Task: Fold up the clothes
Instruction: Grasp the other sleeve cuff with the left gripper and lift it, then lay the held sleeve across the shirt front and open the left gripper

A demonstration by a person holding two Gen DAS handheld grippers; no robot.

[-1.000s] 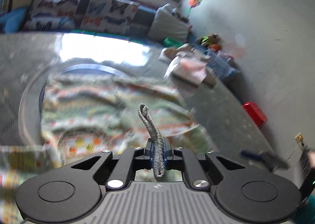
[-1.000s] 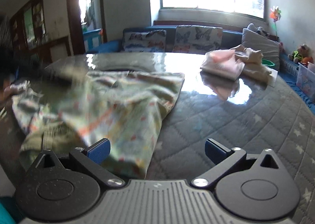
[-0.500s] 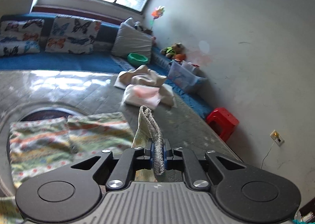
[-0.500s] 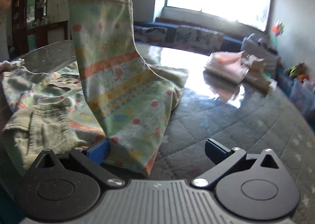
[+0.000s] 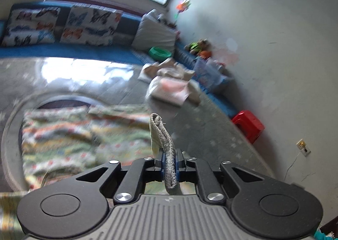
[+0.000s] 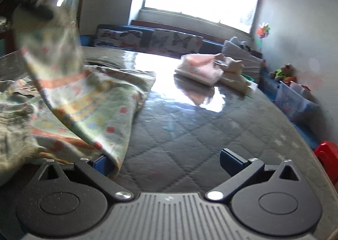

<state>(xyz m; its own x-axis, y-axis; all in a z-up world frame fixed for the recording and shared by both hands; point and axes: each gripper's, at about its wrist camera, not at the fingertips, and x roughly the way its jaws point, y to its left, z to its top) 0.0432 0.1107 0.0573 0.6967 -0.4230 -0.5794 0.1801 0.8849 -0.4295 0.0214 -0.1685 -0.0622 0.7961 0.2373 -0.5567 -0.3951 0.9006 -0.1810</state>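
Our left gripper (image 5: 169,164) is pinched tight on a ribbed cuff (image 5: 163,136) of the garment (image 6: 101,109), lifting that end above the table (image 6: 200,134). The rest lies spread on the table, left of the folded pile (image 6: 202,69). Our right gripper (image 6: 164,160) is spread wide, empty, low at the garment's near edge. It looks light, soft and floppy, so it will sag; we'd grip hems and cuffs, where the cloth is thickest.
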